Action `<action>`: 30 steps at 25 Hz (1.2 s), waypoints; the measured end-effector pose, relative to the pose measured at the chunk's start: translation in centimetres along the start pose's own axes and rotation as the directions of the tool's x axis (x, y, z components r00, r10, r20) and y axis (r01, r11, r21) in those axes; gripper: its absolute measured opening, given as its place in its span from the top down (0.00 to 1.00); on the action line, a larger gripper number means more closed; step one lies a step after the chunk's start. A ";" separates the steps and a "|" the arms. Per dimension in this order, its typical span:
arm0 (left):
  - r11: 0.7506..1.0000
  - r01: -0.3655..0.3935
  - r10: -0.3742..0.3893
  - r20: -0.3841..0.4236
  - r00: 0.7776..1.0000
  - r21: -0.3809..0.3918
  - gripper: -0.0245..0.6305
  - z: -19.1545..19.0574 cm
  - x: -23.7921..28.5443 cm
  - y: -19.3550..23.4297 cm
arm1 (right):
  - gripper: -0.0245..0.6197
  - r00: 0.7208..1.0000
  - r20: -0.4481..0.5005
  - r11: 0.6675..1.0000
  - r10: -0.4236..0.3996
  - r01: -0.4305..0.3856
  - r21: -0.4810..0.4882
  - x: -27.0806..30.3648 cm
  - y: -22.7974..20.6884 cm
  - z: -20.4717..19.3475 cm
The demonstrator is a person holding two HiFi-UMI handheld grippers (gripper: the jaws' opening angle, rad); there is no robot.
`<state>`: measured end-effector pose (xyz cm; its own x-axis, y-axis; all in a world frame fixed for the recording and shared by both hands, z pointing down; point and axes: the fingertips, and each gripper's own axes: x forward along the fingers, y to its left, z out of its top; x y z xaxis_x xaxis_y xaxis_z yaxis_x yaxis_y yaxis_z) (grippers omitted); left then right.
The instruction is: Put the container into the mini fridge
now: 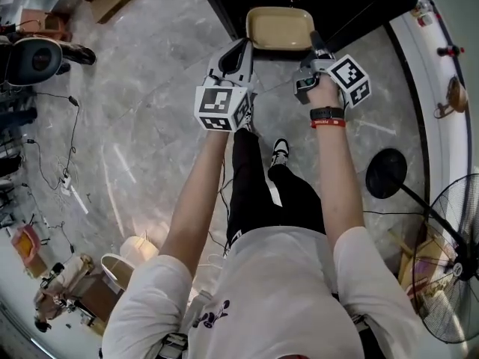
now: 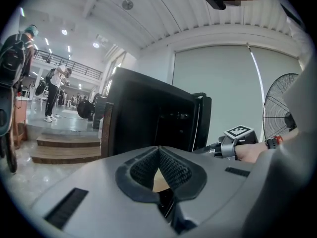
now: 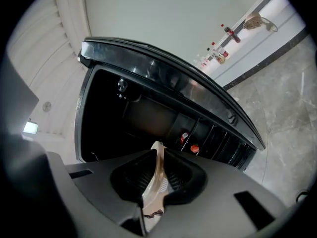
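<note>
Smooth matt plastic container [image 1: 280, 28], glossy black mini fridge [image 3: 173, 83], polished stone floor [image 1: 150, 88].

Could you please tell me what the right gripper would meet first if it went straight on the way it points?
Probably the dark inside of the open black mini fridge: the right gripper, shut on the rim of the beige rectangular container, points into that cavity. Its depth I cannot tell.

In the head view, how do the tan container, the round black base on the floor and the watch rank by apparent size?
Largest: container.
Then: round black base.
Smallest: watch.
The base lies on the floor, farther from the camera, so it looks smaller than it is.
</note>
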<state>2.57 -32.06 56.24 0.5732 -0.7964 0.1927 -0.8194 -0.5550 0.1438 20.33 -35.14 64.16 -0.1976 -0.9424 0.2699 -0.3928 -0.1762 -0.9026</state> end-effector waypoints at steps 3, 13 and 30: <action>1.000 0.008 -0.008 -0.010 1.000 0.007 0.93 -1.6 1.7 0.9 | 0.87 1.000 0.010 1.000 -0.009 0.009 -0.003 1.8 -1.5 0.0; 1.000 0.029 -0.029 -0.016 0.999 -0.005 0.93 -4.4 5.7 3.4 | 0.87 0.999 0.044 1.000 -0.007 0.008 -0.016 6.9 -3.6 -0.2; 0.999 0.043 -0.043 0.005 0.999 -0.026 0.93 -6.6 8.2 6.3 | 0.87 0.996 0.077 0.997 0.048 -0.042 -0.070 13.2 -2.9 0.0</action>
<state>2.19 -40.52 65.16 0.6080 -0.7730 0.1812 -0.7933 -0.5826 0.1768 18.82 -47.05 70.33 -0.1465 -0.9688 0.2001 -0.4458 -0.1159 -0.8876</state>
